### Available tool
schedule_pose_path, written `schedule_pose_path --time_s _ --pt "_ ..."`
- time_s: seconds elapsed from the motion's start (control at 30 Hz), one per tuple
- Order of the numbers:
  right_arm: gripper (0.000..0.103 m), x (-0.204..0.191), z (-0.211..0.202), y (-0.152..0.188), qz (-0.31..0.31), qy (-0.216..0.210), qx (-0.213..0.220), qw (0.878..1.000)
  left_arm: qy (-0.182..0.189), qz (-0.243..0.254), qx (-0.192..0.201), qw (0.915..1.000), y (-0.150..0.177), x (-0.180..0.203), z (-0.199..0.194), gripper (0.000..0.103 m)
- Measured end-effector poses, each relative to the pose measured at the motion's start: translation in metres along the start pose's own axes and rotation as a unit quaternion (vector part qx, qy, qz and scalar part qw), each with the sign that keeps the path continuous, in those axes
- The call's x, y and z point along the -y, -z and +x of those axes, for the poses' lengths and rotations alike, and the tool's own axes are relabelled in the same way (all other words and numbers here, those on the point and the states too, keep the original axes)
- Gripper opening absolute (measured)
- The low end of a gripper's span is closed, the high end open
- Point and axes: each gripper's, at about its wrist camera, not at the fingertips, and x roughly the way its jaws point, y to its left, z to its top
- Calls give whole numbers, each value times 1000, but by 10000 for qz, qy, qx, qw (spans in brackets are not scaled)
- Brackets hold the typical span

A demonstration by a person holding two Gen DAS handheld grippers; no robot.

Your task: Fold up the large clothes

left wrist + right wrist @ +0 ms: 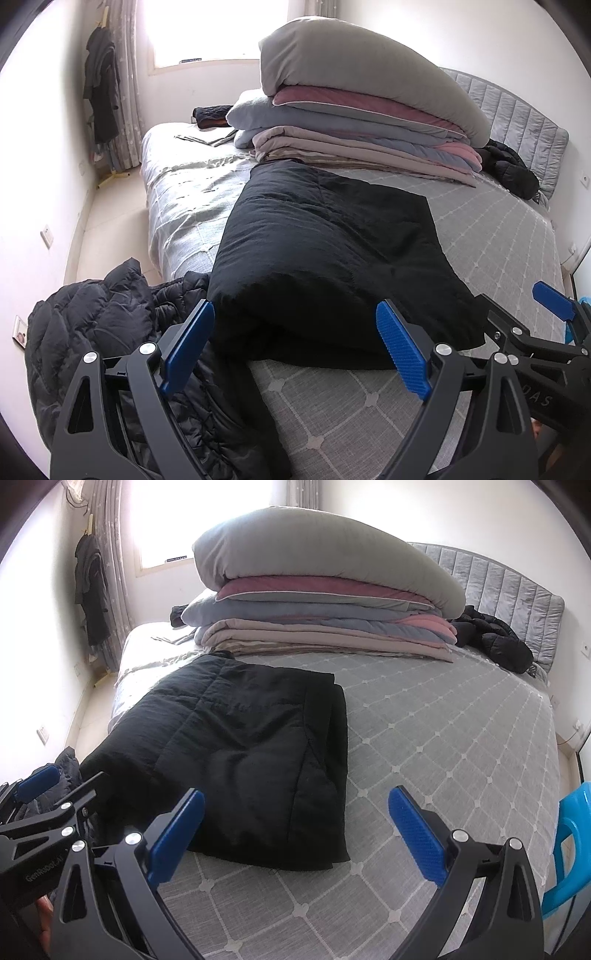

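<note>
A folded black coat point(236, 760) lay flat on the bed point(443, 738), on the grey bedspread with its pale diamond pattern. It sat toward the left half of the mattress as the right wrist camera saw it, its near edge close to the foot of the bed and its far end reaching almost to a stack of bedding point(325, 602). That stack, a grey pillow on top of pink, blue and beige quilts, stood across the far part of the bed in front of the padded grey headboard point(517, 590).

The left claw point(295, 347) was released, its blue fingers point(400, 354) spread wide with nothing between them, hanging over the near end of the coat without touching it. The right claw point(295, 838) was likewise released and empty, hovering over bare bedspread just right of the coat's near corner.

A second dark puffer jacket point(103, 332) was heaped at the left edge of the bed, beside the folded coat and partly under the left claw. Another black jacket point(495, 642) lay crumpled near the headboard, to the right of the bedding. Dark clothes point(101, 99) hung by the curtain next to the bright window point(207, 29). A blue plastic chair point(569, 842) stood at the bed's right side.
</note>
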Motion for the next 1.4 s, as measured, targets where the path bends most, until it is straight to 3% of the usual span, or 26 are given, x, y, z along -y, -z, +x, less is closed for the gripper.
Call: schedule_pose_path --time_s 1.4 --pt "96 12 11 -6 -106 -110 -209 9997 -35 85 -290 9995 4 -1 12 86"
